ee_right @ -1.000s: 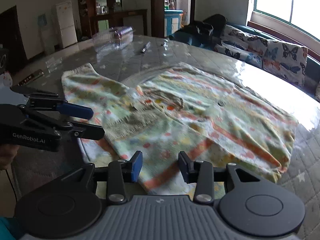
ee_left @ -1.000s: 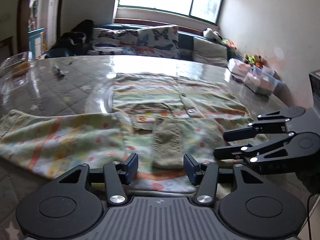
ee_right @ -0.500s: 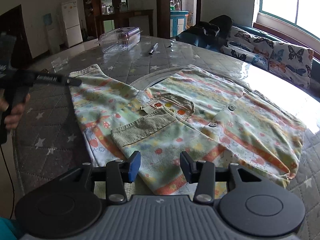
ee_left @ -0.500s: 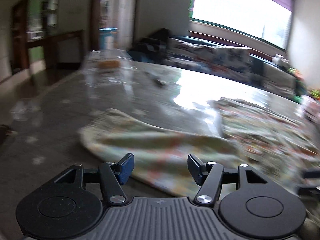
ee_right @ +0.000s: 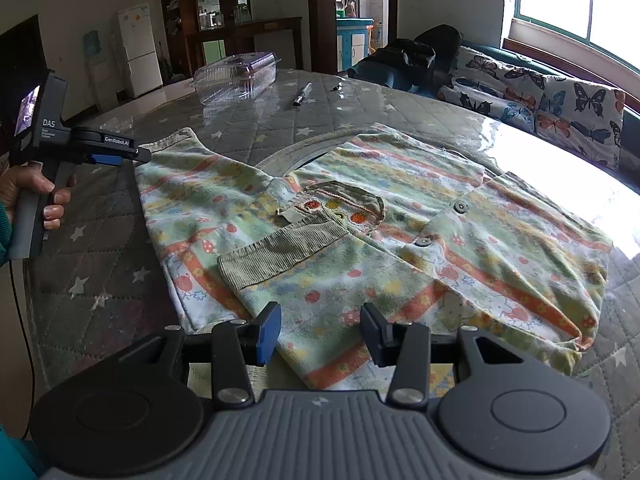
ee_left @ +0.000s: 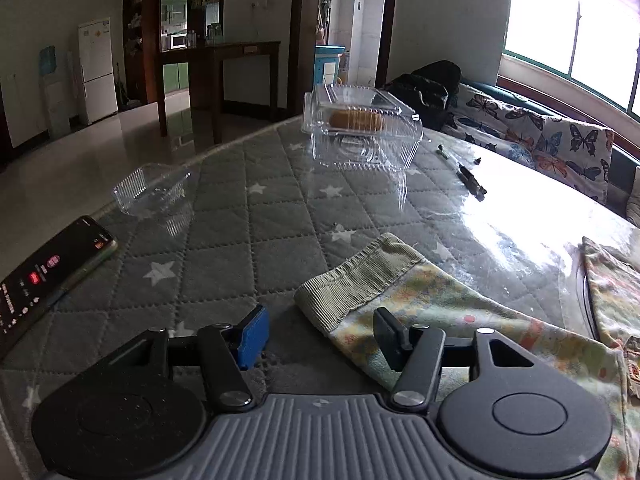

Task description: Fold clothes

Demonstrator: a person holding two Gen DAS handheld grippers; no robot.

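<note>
Spreading across the grey quilted, star-printed desk (ee_right: 120, 280) under its glossy clear cover: a pastel green-and-orange printed children's cardigan (ee_right: 400, 240), lying flat at the centre of the right wrist view, one sleeve already folded inward with its olive ribbed cuff (ee_right: 280, 248) resting on the chest near the collar. Stretching out toward 10 o'clock in that view: the other sleeve, unfolded, its own ribbed olive cuff (ee_left: 360, 284) lying just ahead of the left gripper (ee_left: 320, 336).

Hovering at the near hem, the right gripper (ee_right: 320, 334), jaws moderately apart, gripping nothing, cloth showing between them but not pinched. Closing slightly just now, the left gripper, still moderately wide, empty; cuff edge sitting toward its right finger, off centre.

Sitting at 12 o'clock in the left view: a clear plastic clamshell box (ee_left: 360, 132) with a bun inside; at 10 o'clock a small clear plastic tray (ee_left: 152, 192); at 9 o'clock a black smartphone (ee_left: 48, 276).

Risking, probably: pinching only a single layer at the cuff's corner, letting the sleeve twist while being carried over; dragging cloth across the slick cover, shifting the body and undoing the first fold.
</note>
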